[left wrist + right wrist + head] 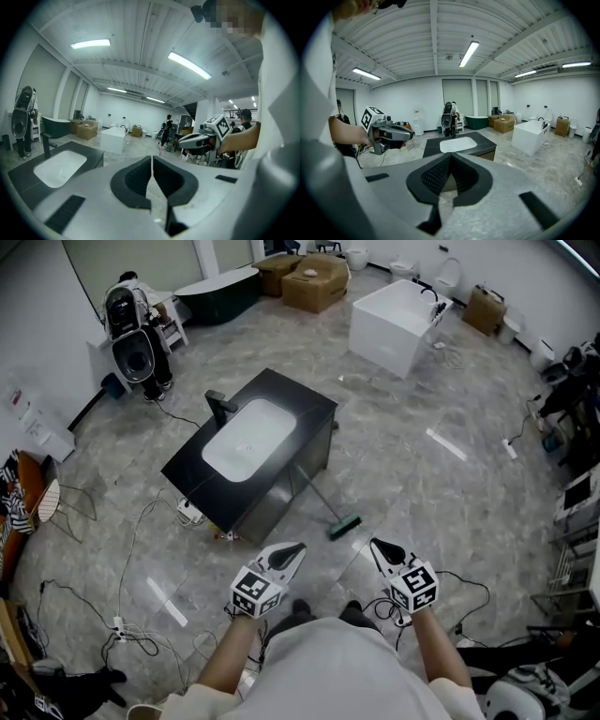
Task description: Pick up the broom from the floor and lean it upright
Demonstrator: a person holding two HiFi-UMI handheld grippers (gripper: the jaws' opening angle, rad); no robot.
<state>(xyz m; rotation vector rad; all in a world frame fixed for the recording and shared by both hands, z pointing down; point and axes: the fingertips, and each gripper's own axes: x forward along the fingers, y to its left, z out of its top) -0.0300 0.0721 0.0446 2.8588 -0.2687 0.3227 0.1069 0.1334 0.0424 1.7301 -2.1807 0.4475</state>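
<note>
**Ana:** Where is the broom (317, 495)?

**Ben:** Just ahead of the person, between the two claws and a little beyond them. Its green head (344, 527) sits on the floor (422, 484). The handle runs up and to the left from there, and its far end lies over the side face of the black sink cabinet (300, 404).

**Ana:** So is it flat or propped?

**Ben:** Propped, by his reading. The handle's end shows in front of the cabinet's side, above where that side meets the floor. That is how the task wants it, though a steep downward look cannot make it certain.

**Ana:** And the claws?

**Ben:** The left claw (292, 551) is pressed together with nothing in it. Its own view shows the dark pads (136, 180) meeting along one seam. The right claw (380, 547) is the same, pads (433, 178) together on nothing.

**Ana:** Which is nearer?

**Ben:** The right claw is closer to the green head. The left claw sits more in line with the handle, whose long axis slants away from both towards the cabinet.
</note>
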